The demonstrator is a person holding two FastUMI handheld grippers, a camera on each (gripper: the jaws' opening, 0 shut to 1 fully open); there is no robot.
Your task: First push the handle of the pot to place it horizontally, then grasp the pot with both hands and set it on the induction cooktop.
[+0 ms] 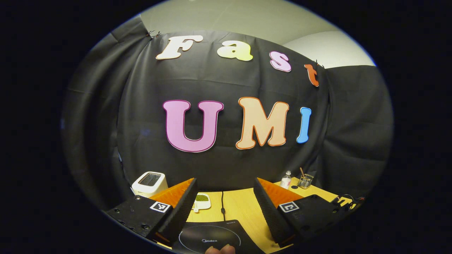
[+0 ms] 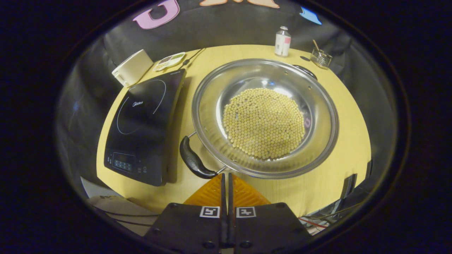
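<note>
Your right gripper [image 2: 226, 175] has its fingers pressed together on nothing, tips just beside the pot's near handle [image 2: 193, 159], likely so they work as one blunt pusher. The pot [image 2: 265, 118], loaded with beans, sits on the table [image 2: 348, 123] right of the induction cooktop [image 2: 143, 123]. Your left gripper [image 1: 226, 197] hangs spread wide and empty above the cooktop.

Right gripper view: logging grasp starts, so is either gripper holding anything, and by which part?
Nothing is held. The right gripper is shut and empty near the pot's handle; the left gripper is open.
</note>
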